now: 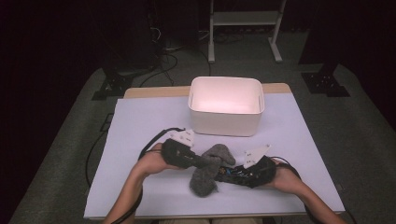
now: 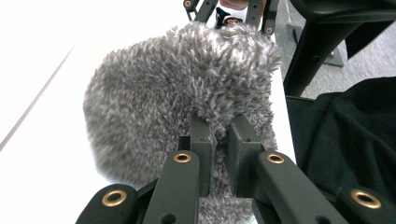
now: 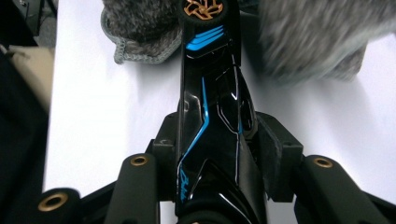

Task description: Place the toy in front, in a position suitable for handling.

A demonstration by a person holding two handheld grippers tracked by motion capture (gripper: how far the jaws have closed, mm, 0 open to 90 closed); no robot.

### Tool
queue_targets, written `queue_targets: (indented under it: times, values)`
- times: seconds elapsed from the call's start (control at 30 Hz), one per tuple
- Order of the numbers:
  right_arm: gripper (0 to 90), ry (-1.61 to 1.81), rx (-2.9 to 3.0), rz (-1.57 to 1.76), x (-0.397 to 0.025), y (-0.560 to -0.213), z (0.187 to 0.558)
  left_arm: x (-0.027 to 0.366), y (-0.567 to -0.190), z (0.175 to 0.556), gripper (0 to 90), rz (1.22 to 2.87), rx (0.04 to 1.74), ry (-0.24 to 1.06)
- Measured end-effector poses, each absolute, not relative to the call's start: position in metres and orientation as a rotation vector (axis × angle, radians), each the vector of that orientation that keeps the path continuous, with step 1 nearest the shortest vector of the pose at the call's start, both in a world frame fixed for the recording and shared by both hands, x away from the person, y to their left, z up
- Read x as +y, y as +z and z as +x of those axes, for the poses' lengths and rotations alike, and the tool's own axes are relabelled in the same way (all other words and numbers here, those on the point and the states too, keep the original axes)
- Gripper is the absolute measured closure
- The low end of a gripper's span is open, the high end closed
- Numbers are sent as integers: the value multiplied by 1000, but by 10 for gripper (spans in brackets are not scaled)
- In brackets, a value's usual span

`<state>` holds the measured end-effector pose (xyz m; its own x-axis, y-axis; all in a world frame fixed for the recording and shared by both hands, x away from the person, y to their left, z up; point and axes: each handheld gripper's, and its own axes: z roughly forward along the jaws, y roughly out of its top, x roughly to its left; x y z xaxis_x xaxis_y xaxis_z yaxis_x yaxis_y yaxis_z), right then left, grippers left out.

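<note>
1. While both hands rest on the near half of the white table (image 1: 140, 121), the left gripper (image 1: 205, 161) and the right gripper (image 1: 224, 173) meet at a grey fuzzy sock (image 1: 208, 170) lying near the table's front edge, just left of centre.
2. In the left gripper view, the left gripper (image 2: 219, 140) has its jaws drawn narrow, with a fold of the sock (image 2: 177, 93) pinched between the pads (the fabric bulges above and to the left of them).
3. In the right gripper view, the right gripper (image 3: 212, 154) has its jaws clamped on either side of a glossy black tool with blue stripes (image 3: 215, 107), which runs lengthwise between them and points toward the sock (image 3: 144, 28).
4. The far end of the tool carries a bronze-coloured fitting (image 3: 203, 7) that sits at the sock's knitted cuff; whether it is inside the opening cannot be told.
5. A white bin (image 1: 226, 105) stands upright on the far side of the table, well apart from the sock, open at the top.
6. The person's left hand (image 1: 154, 163) and right hand (image 1: 282, 179) grip the tools from the near side.
</note>
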<state>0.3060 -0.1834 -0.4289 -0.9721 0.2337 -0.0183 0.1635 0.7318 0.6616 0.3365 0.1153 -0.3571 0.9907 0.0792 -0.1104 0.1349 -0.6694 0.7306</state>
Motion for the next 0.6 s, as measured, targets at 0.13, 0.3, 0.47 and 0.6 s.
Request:
queue_targets:
  times: [0.13, 0.3, 0.47, 0.6]
  values:
    - [555, 1079, 2827, 283, -166, -426, 316, 156, -345, 340, 828, 2303, 246, -27]
    - [555, 1085, 2818, 265, -156, -425, 326, 207, -327, 340, 827, 2329, 354, 57]
    - [555, 1089, 2817, 271, -152, -424, 335, 241, -318, 338, 825, 2418, 467, 142]
    - [554, 1057, 2818, 268, -149, -427, 340, 256, -329, 342, 819, 2485, 548, 183]
